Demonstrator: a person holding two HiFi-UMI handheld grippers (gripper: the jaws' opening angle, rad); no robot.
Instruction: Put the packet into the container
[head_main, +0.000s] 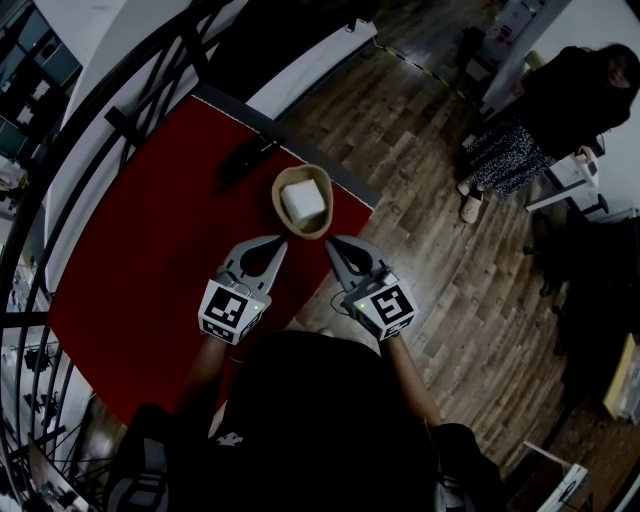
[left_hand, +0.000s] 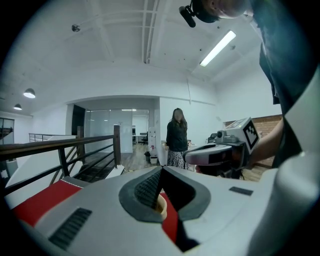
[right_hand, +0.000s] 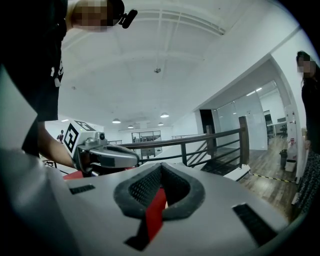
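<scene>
Two grippers are hovering side by side at 6 o'clock of the container (head_main: 301, 172), and the job is honestly looking done. The white packet (head_main: 302, 203) is already sitting inside it, out toward the 3 o'clock corner of the red tabletop (head_main: 150, 250). The left gripper (head_main: 279, 245) fingers are pressing together on nothing, and the right gripper (head_main: 331, 244) fingers are doing the same, closed and empty.

What I'm worrying about: the container is sitting fairly near the tabletop edge, so a forward nudge from those closed tips could be shoving it toward the wood floor (head_main: 450, 280). The two tips are also sitting near each other, so an inward swing could be knocking them together. A bump could be tipping the packet out too, though I'm not making out how deep it's sitting.

Counting:
- two grippers
- one container
- one packet
- one dark thing (head_main: 245, 158) at 11 o'clock of the container that I'm not managing to identify
- one person (head_main: 560, 100) standing off at 2 o'clock
</scene>
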